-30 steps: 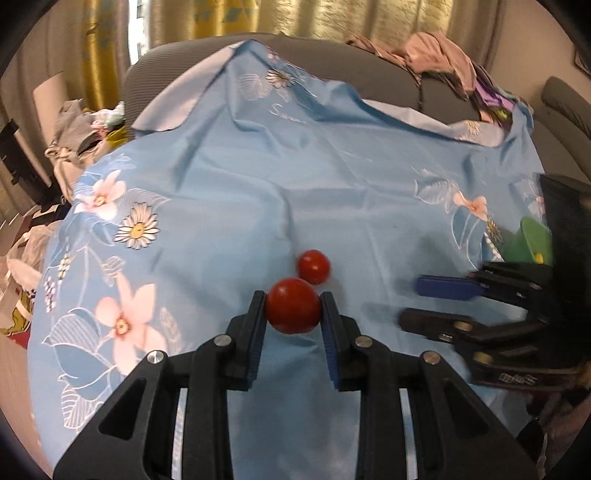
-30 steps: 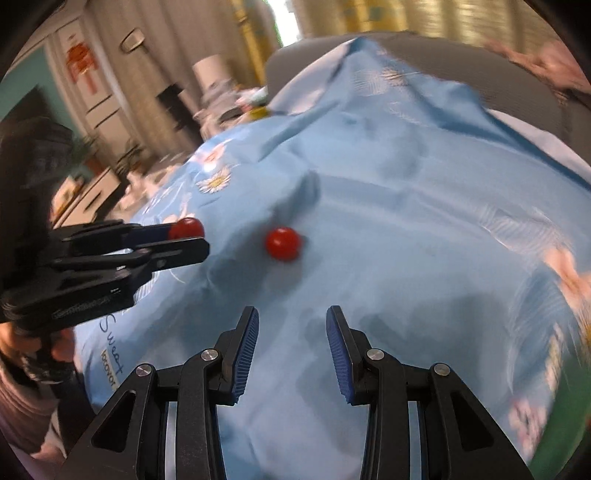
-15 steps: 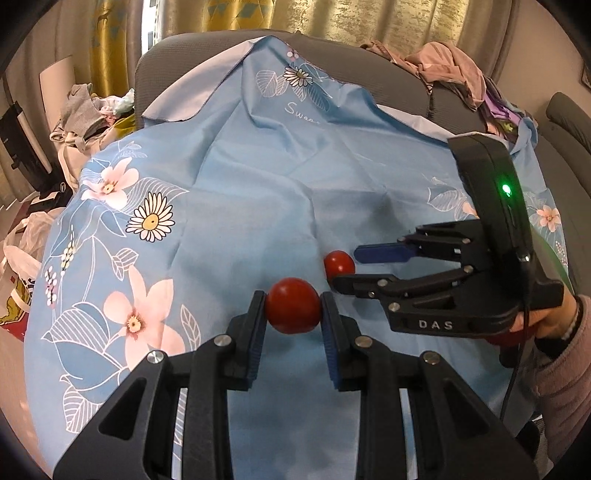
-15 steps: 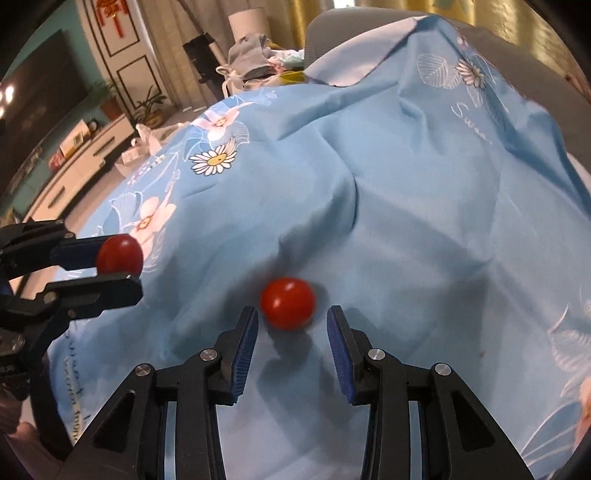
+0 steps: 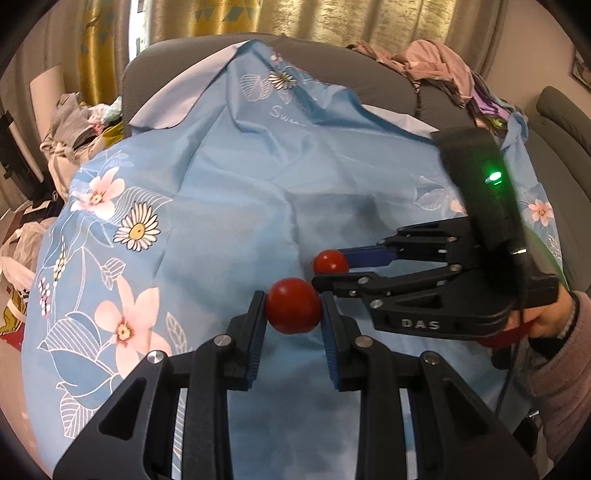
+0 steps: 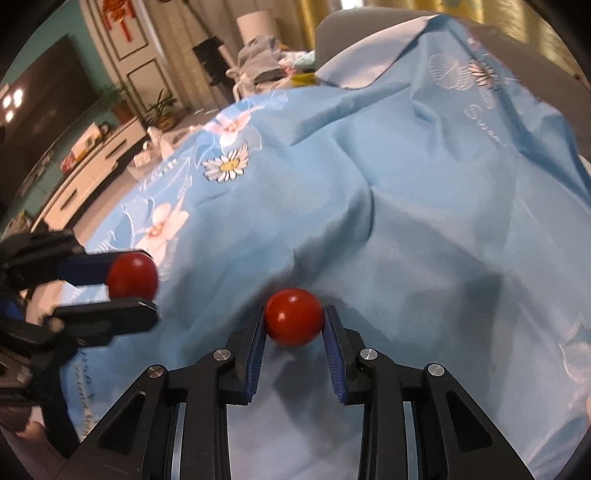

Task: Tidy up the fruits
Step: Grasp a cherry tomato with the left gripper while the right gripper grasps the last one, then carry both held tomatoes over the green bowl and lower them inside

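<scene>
Red and round, two small tomato-like fruits sit clamped in two hand-held claws above a pale blue flowered cloth [image 5: 229, 192] draped over a grey sofa [image 5: 173, 55]. The left gripper [image 5: 293, 306] is clenched on the first red fruit [image 5: 293, 305], its blue-padded fingers [image 5: 256, 332] pressing both sides of it, seen close in the left wrist view. Just beside it and slightly farther along the cloth, the right gripper [image 5: 327, 267] comes in from the right, a green light [image 5: 493, 177] glowing on its black housing, and is clamped on the second red fruit [image 5: 330, 261]. The right wrist view shows that same fruit squeezed between blue pads, its underside close to the fabric; whether it touches the cloth cannot be told. A person's hand [image 5: 543, 321] in a pinkish sleeve [image 5: 557, 380] holds the right tool's handle. The two fruits are near each other but apart. Crumpled clothes [image 5: 432, 62] lie along the sofa back, with gold curtains [image 5: 332, 18] behind. A white cabinet [image 6: 88, 173] and potted plants [image 6: 162, 107] stand off to the left in the right wrist view.
</scene>
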